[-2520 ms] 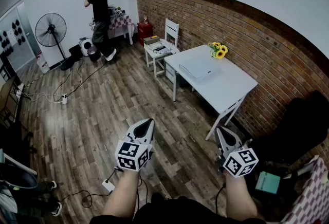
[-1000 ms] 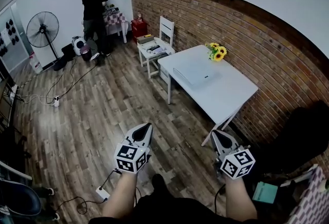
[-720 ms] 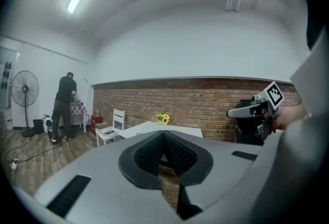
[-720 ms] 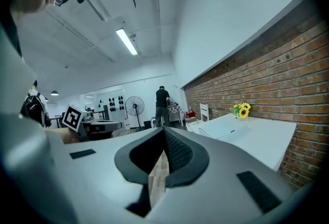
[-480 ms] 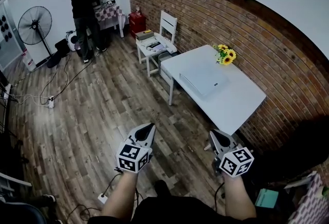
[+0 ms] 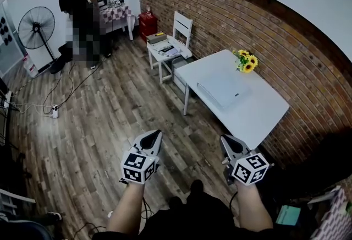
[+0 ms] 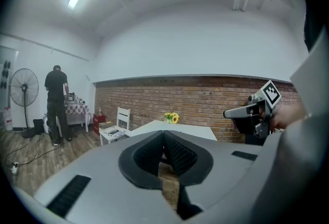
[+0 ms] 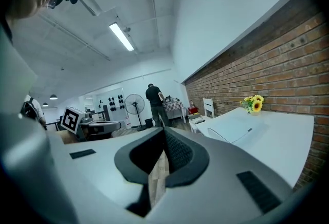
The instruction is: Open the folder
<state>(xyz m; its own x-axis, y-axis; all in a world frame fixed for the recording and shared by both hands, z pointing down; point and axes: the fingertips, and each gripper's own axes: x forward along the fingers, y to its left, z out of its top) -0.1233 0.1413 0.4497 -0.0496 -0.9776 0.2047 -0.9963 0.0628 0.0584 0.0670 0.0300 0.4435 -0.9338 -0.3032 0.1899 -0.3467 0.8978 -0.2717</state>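
Observation:
A white, closed folder (image 6: 222, 90) lies flat on the white table (image 6: 263, 112), well ahead of both grippers; it also shows in the right gripper view as a pale slab (image 8: 234, 127). My left gripper (image 6: 155, 135) hangs over the wooden floor, shut with nothing in it, its jaws meeting at the tip (image 7: 163, 133). My right gripper (image 6: 225, 140) is near the table's front corner, likewise shut and empty (image 8: 164, 131). Neither touches the folder. Each gripper view shows the other gripper: the right gripper (image 7: 253, 112) and the left gripper (image 8: 97, 127).
Sunflowers (image 6: 246, 61) stand at the table's far edge by the brick wall. A white chair (image 6: 170, 46) with items on it stands beyond the table. A person (image 6: 75, 7), a fan (image 6: 36, 28) and floor cables (image 6: 55, 109) are at the far left.
Both grippers and the head have moved forward toward the table, which now looks nearer. The person at the back has shifted left. Jaws stay shut.

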